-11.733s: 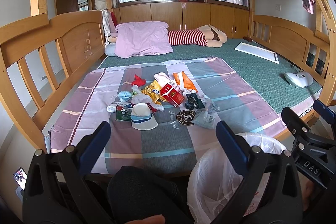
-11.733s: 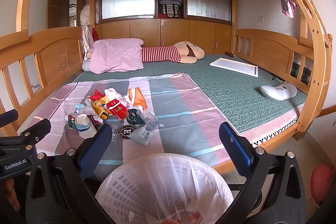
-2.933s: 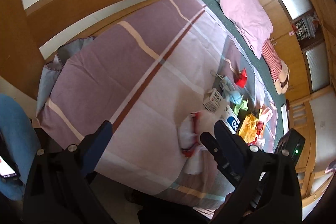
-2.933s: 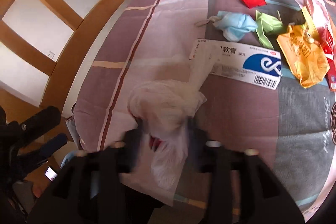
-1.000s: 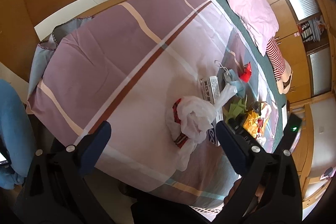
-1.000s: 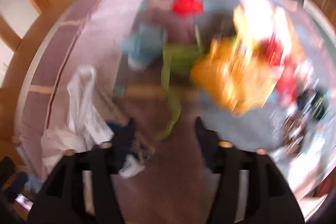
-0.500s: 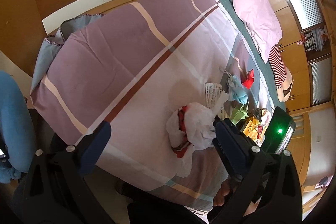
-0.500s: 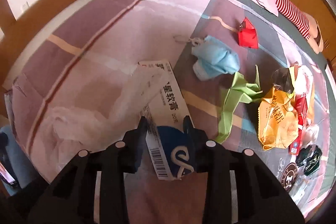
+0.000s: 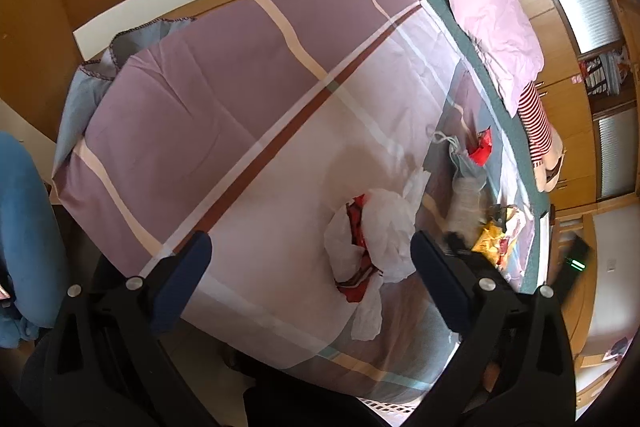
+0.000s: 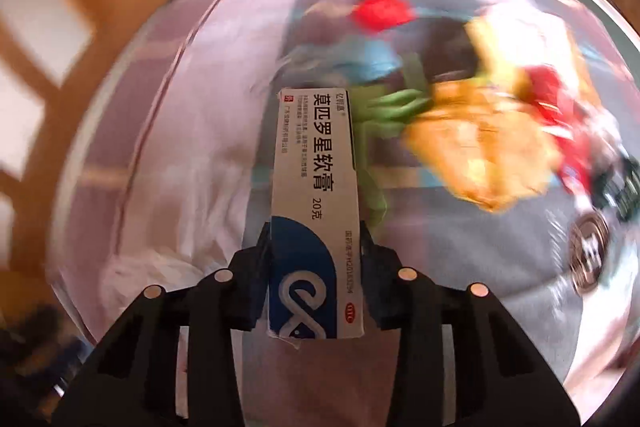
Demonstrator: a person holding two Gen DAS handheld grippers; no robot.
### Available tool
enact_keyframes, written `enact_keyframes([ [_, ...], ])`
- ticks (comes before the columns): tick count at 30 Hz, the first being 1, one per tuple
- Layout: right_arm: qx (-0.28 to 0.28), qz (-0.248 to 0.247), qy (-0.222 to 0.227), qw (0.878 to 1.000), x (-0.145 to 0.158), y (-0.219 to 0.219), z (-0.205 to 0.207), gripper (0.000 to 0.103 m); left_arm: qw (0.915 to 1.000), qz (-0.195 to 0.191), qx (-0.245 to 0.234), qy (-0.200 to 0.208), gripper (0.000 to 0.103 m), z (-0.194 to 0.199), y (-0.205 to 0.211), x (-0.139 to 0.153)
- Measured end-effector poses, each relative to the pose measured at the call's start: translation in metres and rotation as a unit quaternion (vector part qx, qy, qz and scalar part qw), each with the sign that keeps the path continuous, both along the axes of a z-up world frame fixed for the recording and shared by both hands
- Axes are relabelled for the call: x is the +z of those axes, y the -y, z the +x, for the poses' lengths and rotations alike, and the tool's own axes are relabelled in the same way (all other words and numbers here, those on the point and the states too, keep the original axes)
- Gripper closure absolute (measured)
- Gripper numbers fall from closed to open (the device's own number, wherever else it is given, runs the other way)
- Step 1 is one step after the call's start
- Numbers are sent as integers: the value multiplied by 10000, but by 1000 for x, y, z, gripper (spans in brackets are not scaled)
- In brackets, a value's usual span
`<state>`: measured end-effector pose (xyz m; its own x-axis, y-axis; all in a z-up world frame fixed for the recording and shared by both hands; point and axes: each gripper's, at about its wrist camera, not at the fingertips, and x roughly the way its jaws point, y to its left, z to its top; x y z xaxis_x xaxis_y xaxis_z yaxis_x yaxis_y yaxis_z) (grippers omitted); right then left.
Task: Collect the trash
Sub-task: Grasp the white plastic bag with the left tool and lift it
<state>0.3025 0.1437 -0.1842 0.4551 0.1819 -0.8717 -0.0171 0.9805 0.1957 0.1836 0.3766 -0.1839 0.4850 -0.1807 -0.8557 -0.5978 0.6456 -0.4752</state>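
Since a second ago our right gripper (image 10: 316, 247) has gone from a blurred sweep over the trash to a grip on the box (image 10: 314, 187), which half a second ago still lay on the bed (image 9: 224, 99). Its fingers (image 10: 256, 267) are narrowed onto the blue end of the box, one pad on each long edge, and the box now stands clear of the quilt. The long axis of the box runs straight out along the fingers, away from the camera, so most of its length sticks out past the tips.

Our left gripper (image 9: 308, 279) hangs with its fingers wide and nothing between them. Below it lies the white bag (image 9: 380, 227) with a red wrapper showing inside, on the near part of the bed, closer to the left hand than to the right.

Beyond the box the rest of the trash is blurred: a red scrap (image 10: 380, 7), a green strip (image 10: 384, 107) and a yellow packet (image 10: 480, 147). We judge the box must next go to a bin, which neither view shows.
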Motion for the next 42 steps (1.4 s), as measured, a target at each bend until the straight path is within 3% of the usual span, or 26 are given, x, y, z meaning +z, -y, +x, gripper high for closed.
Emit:
enact_keyframes([
  [3, -494, 9, 519, 9974, 21, 19, -12, 62, 9995, 123, -288, -96, 4, 11, 17, -7],
  [6, -790, -119, 738, 9941, 28, 32, -17, 62, 9960, 375, -793, -160, 4, 24, 44, -14],
  [10, -886, -119, 593, 9942, 23, 40, -20, 62, 9866, 828, -1405, -99, 4, 40, 80, -23],
  [13, -838, -98, 397, 9956, 15, 39, -22, 62, 9829, 924, -1593, -67, 5, 46, 95, -32],
  [16, -795, -146, 331, 9962, 12, 38, -28, 62, 9803, 920, -1742, -173, 20, 51, 103, -44],
  [18, -783, -142, 321, 9963, 14, 42, -33, 63, 9753, 1270, -1801, -174, 32, 51, 107, -43],
  [20, -766, -147, 256, 9966, 11, 42, -32, 63, 9699, 1513, -1902, -159, 60, 51, 107, -41],
  [25, -697, 46, -18, 9976, 1, 43, -28, 66, 9776, 1195, -1731, -13, 80, 47, 95, -36],
  [34, -479, 601, -516, 9957, -16, 38, -21, 64, 9846, 1058, -1270, 575, 81, 29, 71, 4],
  [38, -550, 469, -444, 9964, -15, 37, -14, 41, 9837, 1118, -1237, 677, 81, 22, 68, 14],
  [42, -411, 102, -450, 9981, -21, 27, -1, 38, 9810, 1236, -1298, 743, 81, 19, 72, 19],
])
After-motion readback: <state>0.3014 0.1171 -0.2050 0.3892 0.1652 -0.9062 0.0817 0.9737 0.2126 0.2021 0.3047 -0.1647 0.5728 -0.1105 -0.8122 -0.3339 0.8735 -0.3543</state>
